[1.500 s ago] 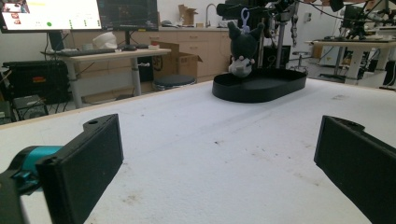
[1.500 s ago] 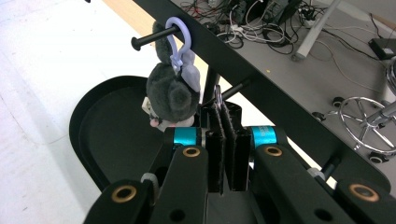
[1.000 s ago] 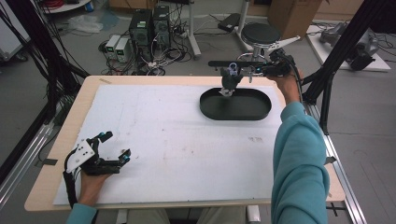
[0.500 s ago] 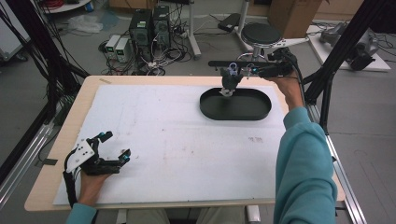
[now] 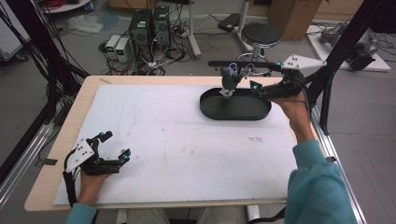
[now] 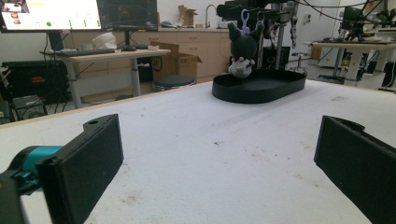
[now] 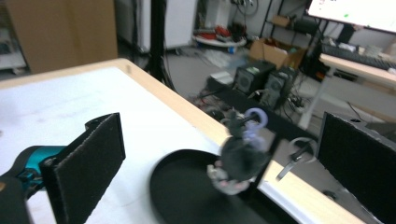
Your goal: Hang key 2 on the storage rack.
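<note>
Left tongs (image 6: 219, 163): jaws standing wide apart, hovering low over the white bench (image 6: 210, 140). Plush toy (image 6: 243, 49): sitting upright in the black tray (image 6: 259, 86), far ahead.

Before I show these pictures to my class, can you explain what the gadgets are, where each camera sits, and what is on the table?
A person sits at a white-topped table holding a hand-operated two-jaw gripper in each hand. One picture looks down from above; the other two come from cameras riding on the grippers, looking along their black jaws. The left gripper rests near the table's front, open and holding nothing. The right gripper is at the far side, its jaws just opened, nothing pressed between them. In front of it a small dark plush keychain toy sits in a black oval tray.
</note>
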{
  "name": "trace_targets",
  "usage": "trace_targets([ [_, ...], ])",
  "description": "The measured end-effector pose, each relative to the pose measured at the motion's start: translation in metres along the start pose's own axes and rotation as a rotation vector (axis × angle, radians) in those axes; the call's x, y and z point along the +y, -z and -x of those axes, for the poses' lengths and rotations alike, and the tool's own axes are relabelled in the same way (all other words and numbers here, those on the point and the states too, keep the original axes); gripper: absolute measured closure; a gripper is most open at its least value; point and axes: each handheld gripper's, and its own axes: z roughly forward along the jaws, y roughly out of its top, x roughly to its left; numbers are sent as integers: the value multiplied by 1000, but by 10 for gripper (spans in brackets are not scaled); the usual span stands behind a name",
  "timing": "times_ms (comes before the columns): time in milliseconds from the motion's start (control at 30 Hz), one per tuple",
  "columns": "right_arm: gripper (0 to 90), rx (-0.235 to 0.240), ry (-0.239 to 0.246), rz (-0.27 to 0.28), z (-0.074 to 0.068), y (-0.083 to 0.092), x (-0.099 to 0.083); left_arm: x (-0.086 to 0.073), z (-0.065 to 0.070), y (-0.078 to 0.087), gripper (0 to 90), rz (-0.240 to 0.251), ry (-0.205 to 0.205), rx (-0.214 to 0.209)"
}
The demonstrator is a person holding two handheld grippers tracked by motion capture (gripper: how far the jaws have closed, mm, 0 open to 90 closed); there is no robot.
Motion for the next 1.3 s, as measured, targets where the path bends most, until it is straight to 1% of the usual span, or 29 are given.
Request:
trace_targets([
  [33,6,-1,-21,48,-17,11,-13,0,0,0,17,2,0,1],
  [67,6,1,-8,71,-24,15,-21,0,0,0,17,1,-4,-1],
  [133,6,2,-20,86,-39,22,-37,0,0,0,17,2,-3,-3],
  [167,6,-1,-9,102,-45,24,-46,0,0,0,17,2,-3,-4],
  [200,6,-1,-9,102,-45,24,-46,0,0,0,17,1,-1,-1],
  [233,6,-7,-21,112,-57,28,-64,0,0,0,17,1,1,-1],
  [267,6,-6,-15,123,-61,30,-72,0,0,0,17,2,3,0],
  [300,6,-9,-24,124,-65,32,-80,0,0,0,17,2,4,1],
  [333,6,-9,-24,124,-65,32,-80,0,0,0,17,2,3,1],
  [367,6,-14,-25,143,-72,36,-94,0,0,0,17,2,1,0],
  [467,6,-23,-43,173,-82,39,-114,0,0,0,17,1,1,1],
  [500,6,-23,-43,173,-82,39,-114,0,0,0,17,2,1,0],
  [533,6,-23,-37,173,-88,38,-128,0,0,0,17,1,-1,0],
  [567,6,-36,-28,170,-90,37,-135,0,0,0,17,3,-1,0],
  [633,6,-35,-43,188,-94,36,-148,0,1,0,17,4,-2,0],
  [667,6,-46,-39,192,-95,36,-154,0,1,0,17,3,-5,-1],
  [700,6,-54,-49,186,-95,36,-160,0,1,0,17,3,-8,-1],
  [733,6,-54,-49,186,-95,36,-160,0,1,0,17,3,-8,-1],
  [767,6,-58,-63,193,-96,36,-165,0,1,0,17,2,-8,-2],
  [800,6,-60,-63,209,-95,36,-170,0,1,0,17,3,-10,0],
  [833,6,-64,-82,208,-94,36,-179,0,2,0,17,3,-11,1],
  [900,6,-74,-96,202,-94,36,-188,0,2,0,17,6,-11,3],
  [933,6,-69,-105,200,-94,36,-191,0,2,0,17,6,-11,4],
  [1000,6,-79,-102,200,-94,36,-194,0,2,0,17,5,-14,1],
  [1033,6,-76,-112,198,-94,35,-198,0,2,0,17,6,-12,4],
  [1100,6,-75,-111,191,-95,34,-201,0,2,0,17,6,-14,3],
  [1167,6,-74,-105,192,-95,34,-201,0,2,0,17,7,-11,5],
  [1267,6,-72,-112,193,-95,34,-201,0,2,1,17,7,-16,3],
  [1300,6,-77,-104,191,-95,34,-201,0,2,1,17,10,-18,4],
])
